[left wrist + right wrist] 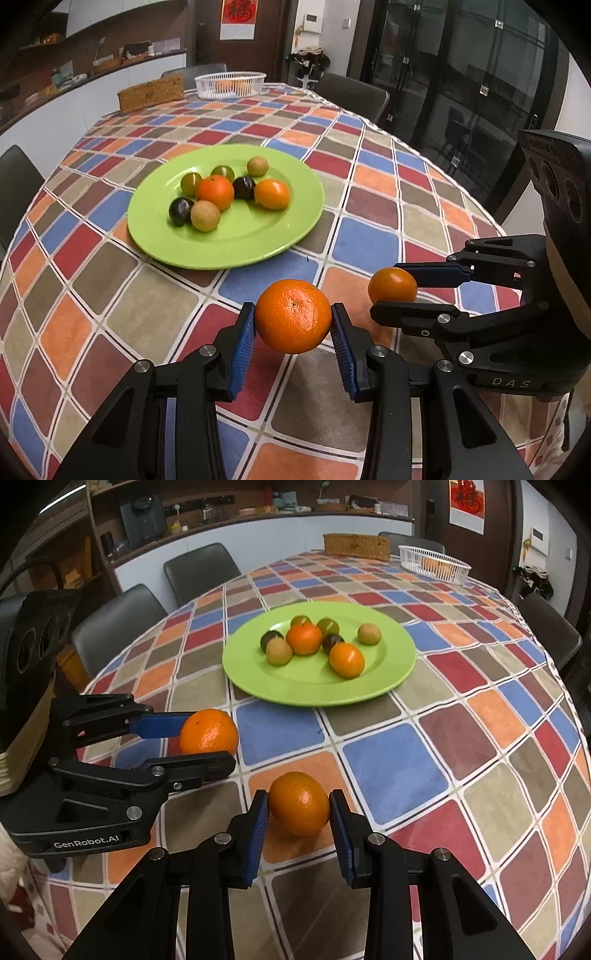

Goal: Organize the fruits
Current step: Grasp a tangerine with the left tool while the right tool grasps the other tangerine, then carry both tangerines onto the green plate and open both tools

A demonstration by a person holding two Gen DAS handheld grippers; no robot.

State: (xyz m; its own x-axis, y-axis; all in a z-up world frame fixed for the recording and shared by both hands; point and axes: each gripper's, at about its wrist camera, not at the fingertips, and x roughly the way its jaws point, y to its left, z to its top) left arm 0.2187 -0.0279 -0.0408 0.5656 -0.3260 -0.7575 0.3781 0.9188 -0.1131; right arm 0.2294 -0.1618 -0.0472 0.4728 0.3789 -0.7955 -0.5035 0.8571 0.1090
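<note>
Holding oranges, hand-held grippers face green plate; white basket beyond.

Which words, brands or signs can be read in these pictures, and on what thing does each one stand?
"DAS": on the black body of the right gripper, in the left wrist view.
"GenRobot.AI": on the black body of the left gripper, in the right wrist view.
Red poster on the far wall: a dark character, too blurred to read.
Nothing else is readable.

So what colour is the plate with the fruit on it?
Bright lime green. The plate shows best in the right wrist view.
</note>
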